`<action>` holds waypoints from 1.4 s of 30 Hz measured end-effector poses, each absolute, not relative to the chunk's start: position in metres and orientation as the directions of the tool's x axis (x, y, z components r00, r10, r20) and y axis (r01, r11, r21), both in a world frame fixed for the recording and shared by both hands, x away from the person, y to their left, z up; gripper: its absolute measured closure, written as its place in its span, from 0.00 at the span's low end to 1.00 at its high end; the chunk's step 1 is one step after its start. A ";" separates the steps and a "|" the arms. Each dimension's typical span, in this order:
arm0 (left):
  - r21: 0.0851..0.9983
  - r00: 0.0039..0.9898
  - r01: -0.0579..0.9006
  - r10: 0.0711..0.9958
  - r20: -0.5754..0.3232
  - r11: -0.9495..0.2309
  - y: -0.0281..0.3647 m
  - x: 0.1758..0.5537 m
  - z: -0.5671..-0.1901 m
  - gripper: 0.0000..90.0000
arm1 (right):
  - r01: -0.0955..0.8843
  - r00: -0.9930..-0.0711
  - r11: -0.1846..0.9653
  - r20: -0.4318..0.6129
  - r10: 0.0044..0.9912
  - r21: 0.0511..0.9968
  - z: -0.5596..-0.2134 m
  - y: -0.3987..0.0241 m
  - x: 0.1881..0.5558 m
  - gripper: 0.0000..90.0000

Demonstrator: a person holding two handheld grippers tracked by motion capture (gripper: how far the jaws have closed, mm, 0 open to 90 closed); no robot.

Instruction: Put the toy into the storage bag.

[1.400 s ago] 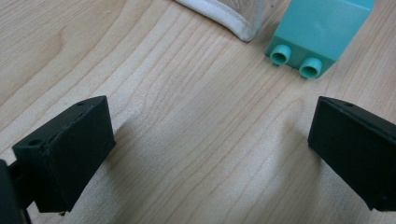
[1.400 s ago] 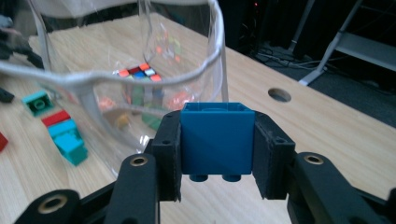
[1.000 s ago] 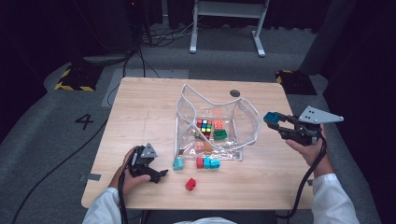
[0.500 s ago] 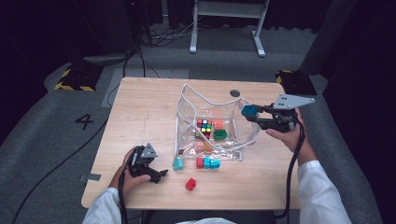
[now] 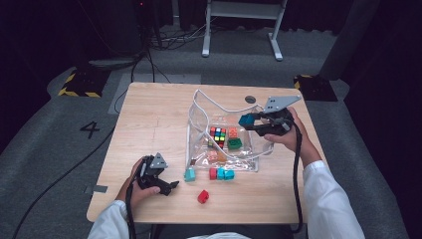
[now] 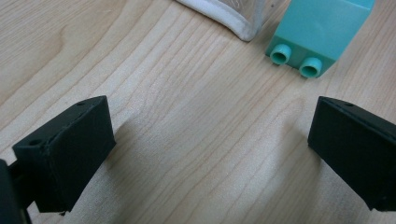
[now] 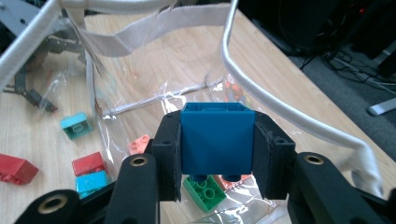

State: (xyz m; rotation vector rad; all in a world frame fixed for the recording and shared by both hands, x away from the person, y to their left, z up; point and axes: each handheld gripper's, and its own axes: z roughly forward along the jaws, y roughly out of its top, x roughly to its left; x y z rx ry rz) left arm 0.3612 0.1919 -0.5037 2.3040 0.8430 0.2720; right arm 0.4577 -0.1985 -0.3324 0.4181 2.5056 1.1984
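My right gripper is shut on a dark blue brick and holds it over the right side of a clear plastic bag with white handles. In the right gripper view the blue brick sits squarely between the pads, studs pointing down, above a green brick inside the bag. My left gripper rests on the table at the lower left, open. Its jaws stand wide apart with bare wood between them, and a teal brick lies just ahead.
Inside the bag lie a colour cube, a green brick and orange bricks. In front of it on the table are a teal brick, a red brick, a cyan brick and another red one.
My right gripper has carried the blue brick leftward, from beyond the table's right side to over the bag. The left gripper has stayed where it was.
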 end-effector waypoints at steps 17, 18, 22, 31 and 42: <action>0.649 0.771 0.499 0.637 -0.030 -0.574 0.192 0.361 -0.504 0.00 | 0.127 -0.922 0.811 -0.234 0.309 0.571 -0.341 -0.161 0.477 0.66; 0.649 0.771 0.499 0.637 -0.030 -0.574 0.192 0.361 -0.504 0.00 | 0.140 -0.921 0.819 -0.231 0.314 0.556 -0.343 -0.161 0.478 0.66; 0.649 0.771 0.498 0.636 -0.030 -0.574 0.192 0.361 -0.504 0.00 | 0.174 -0.920 0.849 -0.226 0.321 0.500 -0.349 -0.162 0.482 0.66; 0.649 0.771 0.499 0.636 -0.030 -0.574 0.192 0.361 -0.504 0.00 | 0.192 -0.919 0.903 -0.252 0.302 0.384 -0.355 -0.182 0.482 0.66; 0.649 0.771 0.499 0.636 -0.030 -0.575 0.192 0.361 -0.504 0.00 | 0.195 -0.917 0.902 -0.255 0.307 0.384 -0.356 -0.192 0.477 0.63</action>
